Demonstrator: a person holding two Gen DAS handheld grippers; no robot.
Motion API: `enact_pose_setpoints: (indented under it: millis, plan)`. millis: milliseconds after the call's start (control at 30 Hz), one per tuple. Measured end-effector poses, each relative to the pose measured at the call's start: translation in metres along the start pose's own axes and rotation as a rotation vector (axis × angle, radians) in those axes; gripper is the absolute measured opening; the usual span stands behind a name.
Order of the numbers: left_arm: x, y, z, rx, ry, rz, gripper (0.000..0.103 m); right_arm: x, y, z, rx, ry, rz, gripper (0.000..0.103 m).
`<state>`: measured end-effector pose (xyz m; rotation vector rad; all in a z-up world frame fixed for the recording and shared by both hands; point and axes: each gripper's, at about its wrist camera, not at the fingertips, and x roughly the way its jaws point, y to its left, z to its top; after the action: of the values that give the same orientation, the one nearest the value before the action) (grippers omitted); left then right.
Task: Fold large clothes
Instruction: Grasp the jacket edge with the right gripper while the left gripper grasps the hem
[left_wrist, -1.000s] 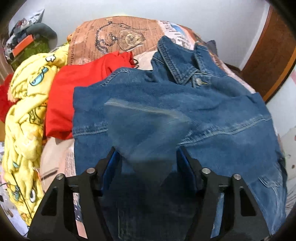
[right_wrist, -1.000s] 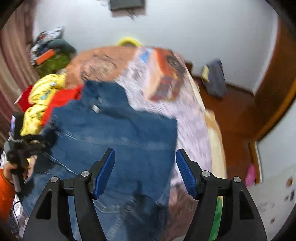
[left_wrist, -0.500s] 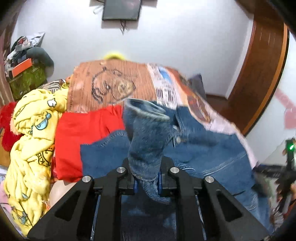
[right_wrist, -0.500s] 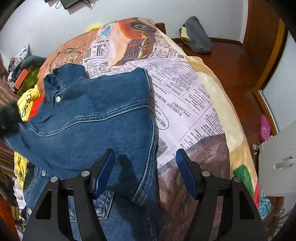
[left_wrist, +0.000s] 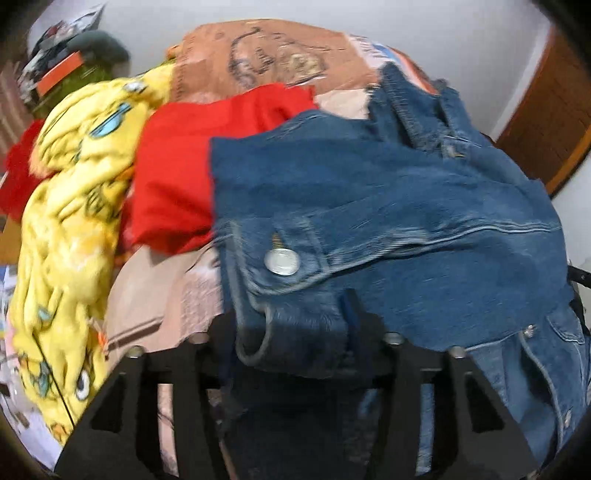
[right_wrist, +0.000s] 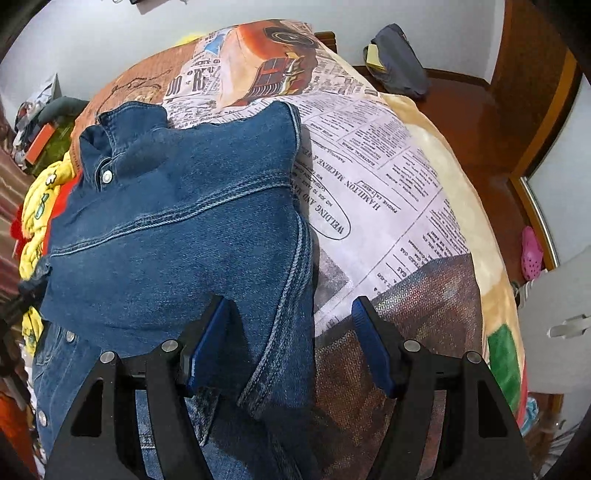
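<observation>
A blue denim jacket (left_wrist: 369, 192) lies spread on the bed, collar at the far end. Its sleeve is folded across the body, and the buttoned cuff (left_wrist: 288, 295) rests between the fingers of my left gripper (left_wrist: 291, 332). Those jaws are opening and stand wide, with the cuff loose between them and hiding the pads. In the right wrist view the jacket (right_wrist: 166, 240) fills the left half. My right gripper (right_wrist: 288, 332) hangs open just above the jacket's right side seam, its blue pads (right_wrist: 207, 343) clear of the cloth.
A red garment (left_wrist: 184, 177) and a yellow cartoon blanket (left_wrist: 74, 221) are piled left of the jacket. The newspaper-print bed cover (right_wrist: 388, 184) lies bare to the right. Beyond the bed edge are a wooden floor (right_wrist: 480, 122), a grey bag (right_wrist: 399, 59) and a pink shoe (right_wrist: 532, 254).
Half a second ago my left gripper held the cuff pinched and raised; now it is lower, the jaws are apart and the cuff lies on the jacket. The right gripper sank towards the jacket's edge, still open.
</observation>
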<state>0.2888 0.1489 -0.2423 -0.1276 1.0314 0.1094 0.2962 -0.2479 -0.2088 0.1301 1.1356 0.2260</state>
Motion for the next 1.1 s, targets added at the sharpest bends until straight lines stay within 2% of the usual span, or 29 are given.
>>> enact_pose_setpoints:
  millis: [67,167,267,333,400,433,633,733,867,1033,1100]
  plan:
    - [-0.002,0.012,-0.004,-0.037,0.005,-0.016,0.069,0.000,0.001,-0.001,-0.004,-0.001,-0.001,0.066]
    - [-0.003,0.029,-0.011,-0.082,0.038,-0.085,0.073,-0.001,0.002,-0.001,-0.017,0.002,-0.004,0.066]
    - [-0.011,0.035,-0.012,-0.079,0.058,-0.128,0.073,-0.003,0.003,0.000,-0.039,0.005,-0.010,0.066]
    - [-0.019,0.034,-0.010,-0.061,0.048,-0.122,0.073,-0.006,0.005,0.002,-0.062,0.004,-0.017,0.066]
    - [-0.032,0.035,-0.003,-0.035,0.021,-0.048,0.073,-0.010,0.007,0.006,-0.078,-0.009,-0.023,0.066]
    - [-0.036,0.037,-0.002,-0.027,0.009,-0.037,0.073,-0.015,0.008,0.009,-0.088,-0.024,-0.020,0.066]
    - [-0.049,0.051,0.037,-0.035,-0.067,-0.023,0.073,-0.035,0.009,0.035,-0.089,-0.112,0.004,0.066]
    - [-0.034,0.053,0.058,-0.033,-0.076,-0.046,0.073,-0.034,0.007,0.052,-0.068,-0.139,0.016,0.066]
    - [0.003,0.061,0.080,-0.075,-0.033,-0.082,0.071,-0.017,0.006,0.072,-0.053,-0.129,-0.001,0.066]
    - [0.050,0.073,0.096,-0.153,0.037,-0.143,0.054,0.025,-0.001,0.094,-0.006,-0.049,0.012,0.066]
    - [0.062,0.075,0.100,-0.156,0.037,-0.172,0.054,0.038,-0.003,0.100,0.014,-0.033,0.037,0.066]
